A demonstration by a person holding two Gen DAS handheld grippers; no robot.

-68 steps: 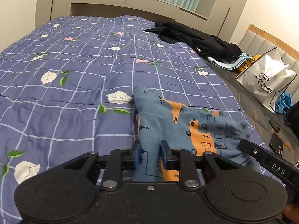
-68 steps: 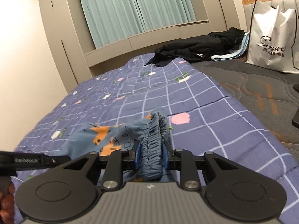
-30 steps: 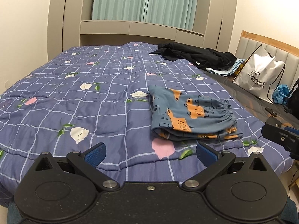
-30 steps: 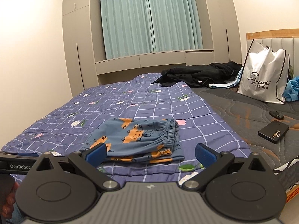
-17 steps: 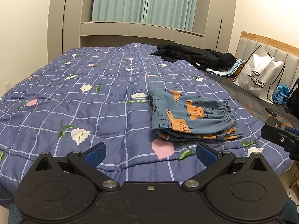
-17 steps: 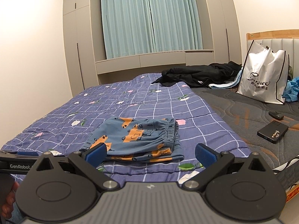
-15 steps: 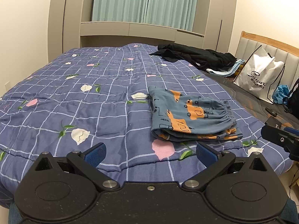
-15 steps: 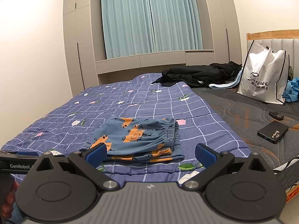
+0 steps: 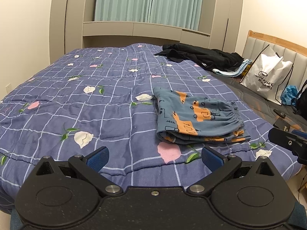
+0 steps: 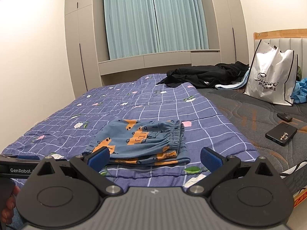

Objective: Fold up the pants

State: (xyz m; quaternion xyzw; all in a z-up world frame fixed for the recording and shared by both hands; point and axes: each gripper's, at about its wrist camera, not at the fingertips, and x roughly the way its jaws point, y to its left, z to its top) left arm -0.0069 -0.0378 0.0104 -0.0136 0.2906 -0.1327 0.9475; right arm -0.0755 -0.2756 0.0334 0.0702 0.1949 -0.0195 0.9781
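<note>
Bed (image 9: 107, 99) w/ blue checked quilt (image 10: 153, 103) fills most of both views; bare grey mattress (image 10: 255, 115) along its R side. Curtains (image 10: 153, 19) and pale cupboards (image 9: 63, 19) behind.

Black clothes (image 9: 201, 57) heaped at far end of bed, over light-blue cloth. White bag (image 10: 272, 80) upright vs headboard (image 9: 268, 40) on mattress; contents not visible. Blue bundle just beside bag, R.

Pants (image 9: 195, 118): folded into flat stacked rectangle, blue w/ orange print, lying on quilt near front edge. Elastic waistband at R end, fold at L end. Layers visible along near edge, lowest layer sticking out a bit.

Rel. to tools: in L wrist view, pants ahead and to R of left gripper (image 9: 154, 158), apart, not touched. In R wrist view, pants (image 10: 140, 140) straight ahead of right gripper (image 10: 155, 156), between line of its fingers but beyond tips; L pad overlaps near corner in pic only, contact can't be told.

Left gripper: jaws spread wide, blue pads far apart, nothing held. Right gripper: same, spread wide, nothing held. Right gripper also seen at R edge of L view, left gripper at L edge of R view w/ hand (image 10: 7, 207) on its handle.

Phone (image 10: 281, 133) flat on mattress, R of pants, well apart. Small dark remote-like item (image 10: 285, 116) beyond it.
</note>
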